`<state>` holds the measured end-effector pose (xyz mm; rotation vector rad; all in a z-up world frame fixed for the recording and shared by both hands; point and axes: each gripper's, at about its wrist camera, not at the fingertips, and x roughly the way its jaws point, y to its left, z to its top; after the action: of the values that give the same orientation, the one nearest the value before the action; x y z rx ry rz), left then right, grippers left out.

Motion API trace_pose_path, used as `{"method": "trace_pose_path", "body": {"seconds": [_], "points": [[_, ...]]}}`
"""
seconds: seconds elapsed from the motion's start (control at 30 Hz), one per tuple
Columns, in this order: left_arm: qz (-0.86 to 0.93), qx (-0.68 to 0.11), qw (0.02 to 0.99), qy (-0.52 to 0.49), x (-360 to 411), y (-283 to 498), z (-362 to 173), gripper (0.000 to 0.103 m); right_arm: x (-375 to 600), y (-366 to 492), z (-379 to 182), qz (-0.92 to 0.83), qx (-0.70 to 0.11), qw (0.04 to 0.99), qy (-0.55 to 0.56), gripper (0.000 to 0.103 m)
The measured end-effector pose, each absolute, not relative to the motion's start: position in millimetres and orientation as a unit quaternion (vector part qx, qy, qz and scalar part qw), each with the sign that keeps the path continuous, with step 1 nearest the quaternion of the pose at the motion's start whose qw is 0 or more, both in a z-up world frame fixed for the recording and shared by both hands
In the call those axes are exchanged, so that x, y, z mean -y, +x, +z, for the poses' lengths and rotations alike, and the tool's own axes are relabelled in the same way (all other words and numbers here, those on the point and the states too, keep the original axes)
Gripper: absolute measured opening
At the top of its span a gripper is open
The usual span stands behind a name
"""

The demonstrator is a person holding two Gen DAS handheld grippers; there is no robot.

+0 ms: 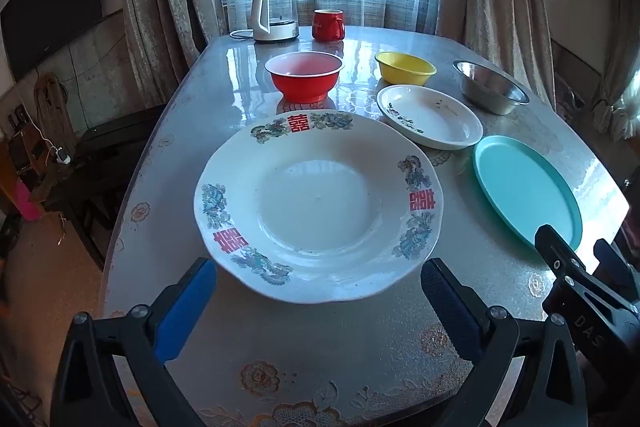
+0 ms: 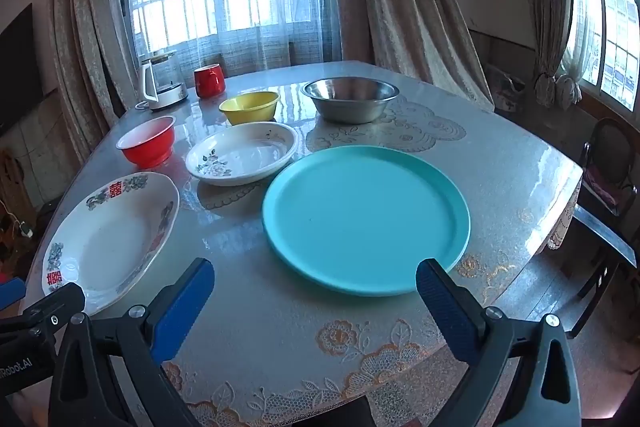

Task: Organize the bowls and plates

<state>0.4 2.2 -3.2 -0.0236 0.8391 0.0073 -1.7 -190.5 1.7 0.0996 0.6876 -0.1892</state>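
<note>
A curtained window backs a glossy dining table (image 2: 500,163) laid with a lace-patterned cover under clear film, and all the crockery sits loose on it, nothing stacked. Along the far edge stand a kettle (image 1: 274,13) and a red mug (image 1: 328,24), which look to be no part of the job. In front of them, running toward the right edge, are a red bowl (image 1: 304,75), a yellow bowl (image 1: 405,67) and a steel bowl (image 2: 350,99), each apart from its neighbours. A small floral plate (image 2: 242,159) lies mid-table, just in front of the yellow bowl. Near the front edge the large white plate with red characters (image 1: 318,205) lies toward the left and the teal plate (image 2: 366,219) toward the right, with bare cover between them. The left gripper (image 1: 318,301) hovers at the white plate's near rim, its blue pads spread wide and gripping nothing; the right gripper (image 2: 316,301) hovers likewise at the teal plate's near rim, fully spread and empty. This reads as the very start: sorting has not begun, and each tool is lined up on a plate. The next move probably calls for lowering one gripper so a finger slips beneath a rim, pinching it, then lifting it onto another plate; the shallow rims lying close to the table may make that pinch awkward.
</note>
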Motion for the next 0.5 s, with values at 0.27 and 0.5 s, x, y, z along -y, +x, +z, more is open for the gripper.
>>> {"method": "trace_pose_path", "body": {"seconds": [0.27, 0.5], "points": [[0.005, -0.409, 0.912, -0.01, -2.4, 1.3, -4.6, 0.103, 193.1, -1.9, 1.2, -0.096, -0.339, 0.935, 0.051, 0.103], [0.007, -0.409, 0.912, -0.009, -2.7, 0.5, -4.3, 0.103, 192.6, -2.1, 0.0, -0.095, -0.341, 0.934, 0.051, 0.103]]}}
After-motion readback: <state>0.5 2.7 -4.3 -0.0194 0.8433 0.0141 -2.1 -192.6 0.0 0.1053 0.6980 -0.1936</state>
